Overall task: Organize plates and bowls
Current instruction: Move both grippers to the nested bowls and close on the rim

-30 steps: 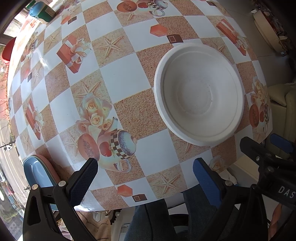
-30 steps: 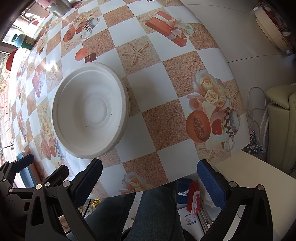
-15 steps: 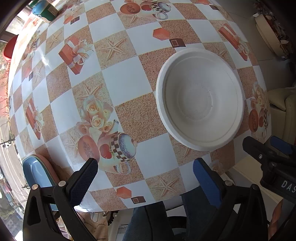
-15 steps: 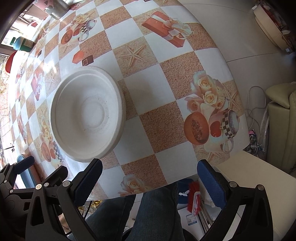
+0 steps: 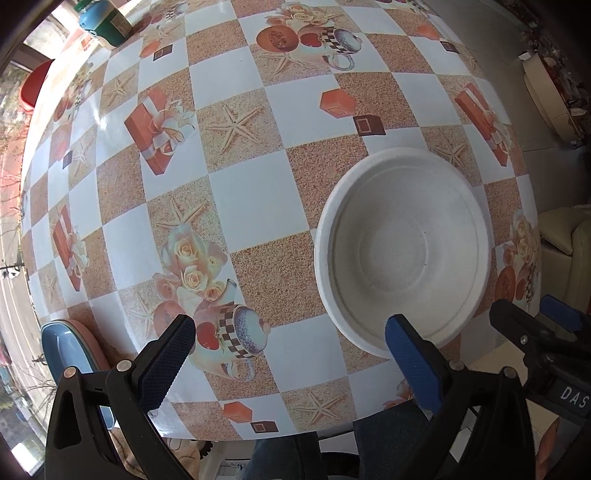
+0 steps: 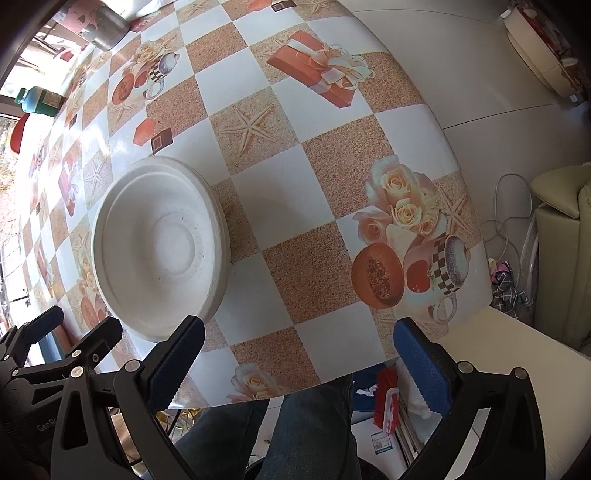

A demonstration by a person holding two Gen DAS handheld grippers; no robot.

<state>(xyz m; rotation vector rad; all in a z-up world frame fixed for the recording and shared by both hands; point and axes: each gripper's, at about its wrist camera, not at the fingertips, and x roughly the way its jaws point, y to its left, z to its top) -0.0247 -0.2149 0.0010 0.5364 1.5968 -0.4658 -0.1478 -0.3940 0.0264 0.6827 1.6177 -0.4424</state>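
Bowl: white bowl sits upright and empty on the checkered table, near the table's front edge; at about 3 o'clock in the left wrist view, 9 o'clock in the right wrist view.
Left gripper: left gripper hangs over the front edge with its fingers spread wide and nothing between them; the right pad overlaps the bowl's near rim in the picture, but whether it touches I cannot tell.
Right gripper: right gripper is likewise spread wide and empty, off to the bowl's 4 o'clock side, apart from it.
Step in hand: I judge this the approach to a first pick; the bowl is not yet gripped.
Next move: likely a pad over the near rim and one under it, then closing; the thin flared rim looks light and may slide if nudged.
Edges: the bowl's near rim lies close to the table's front edge, so a pull toward 6 o'clock risks tipping it off.
Open room: bare cloth spreads from 9 to 12 o'clock of the bowl; a green-lidded jar stands far off at 11 o'clock.
Other dishes: no plates show on the table.
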